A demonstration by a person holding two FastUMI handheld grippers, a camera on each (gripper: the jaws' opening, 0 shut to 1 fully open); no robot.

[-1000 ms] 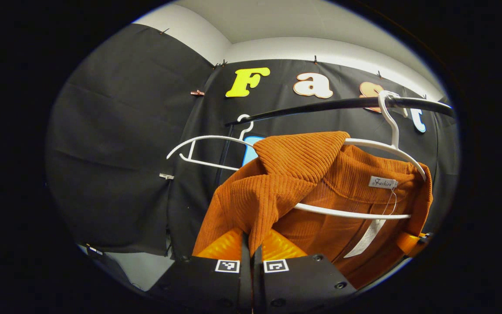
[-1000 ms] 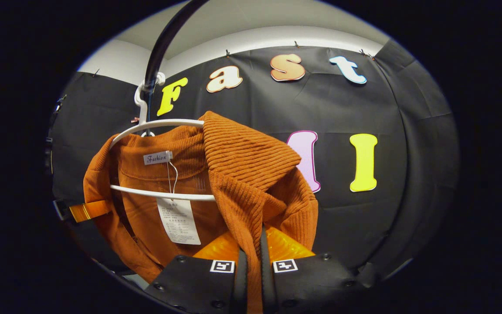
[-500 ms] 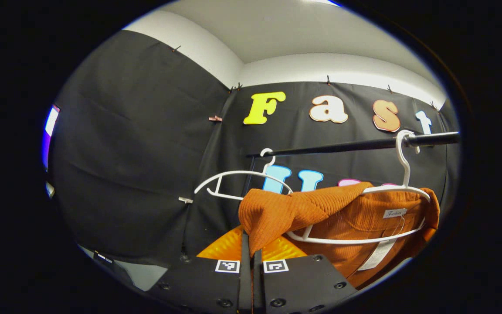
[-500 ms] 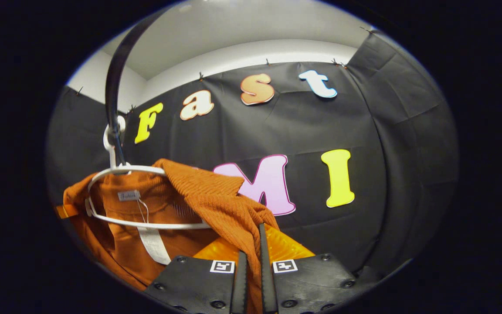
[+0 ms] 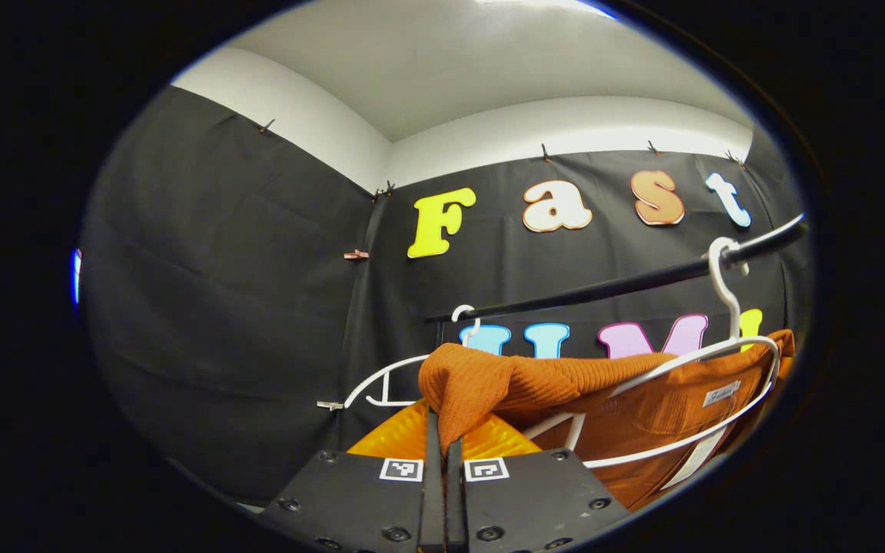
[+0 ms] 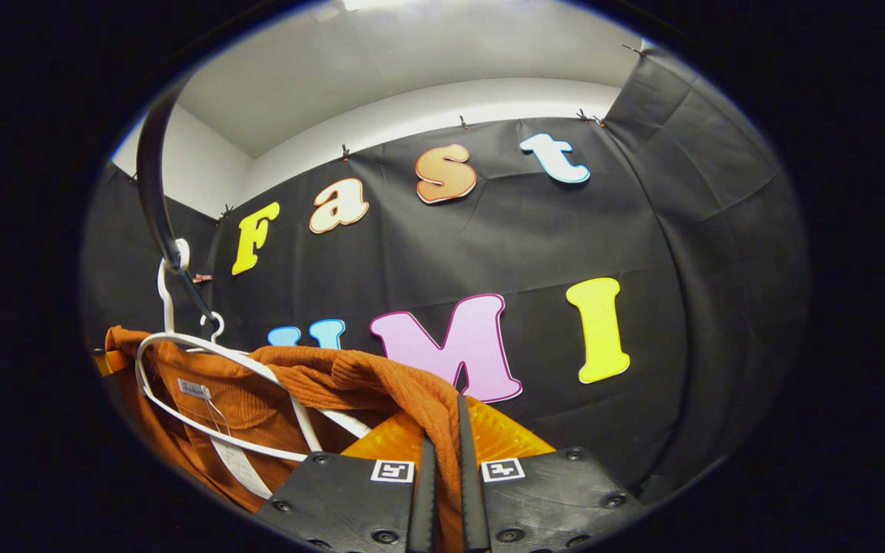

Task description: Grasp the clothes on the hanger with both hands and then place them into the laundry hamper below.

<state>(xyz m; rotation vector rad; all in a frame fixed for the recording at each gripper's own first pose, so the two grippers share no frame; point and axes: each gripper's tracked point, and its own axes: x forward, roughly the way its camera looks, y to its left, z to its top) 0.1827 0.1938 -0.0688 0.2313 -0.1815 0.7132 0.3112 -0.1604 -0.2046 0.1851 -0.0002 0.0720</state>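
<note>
We hold the rust-orange ribbed knit garment [image 5: 627, 399] with both tools at this moment. The left gripper [image 5: 442, 453] has its fingers clamped on a fold of the knit at one shoulder, and in the right gripper view the right gripper [image 6: 442, 453] has its fingers clamped in the same way on the other shoulder. The fabric goes between each pair of fingers and bulges out above them. The body of the garment hangs on the white plastic hanger [image 5: 681, 369], whose hook sits over the black metal rail [image 5: 619, 284]; the hanger looks tilted, and one of its arms shows bare where the shoulder is pulled off. A second white hanger without clothes [image 5: 389, 380] hangs farther along the rail. A small white neck label [image 6: 193, 389] and a long paper tag are at the collar. We judge the knit to be soft, light and a little stretchy, so it will sag and drape and will not keep any shape. It is not slippery, because the ribs give grip. The shoulders seem good places to hold, since the garment then spreads between the two hands. The risk we see is that the collar catches on the hanger. The laundry hamper must be somewhere below.
</note>
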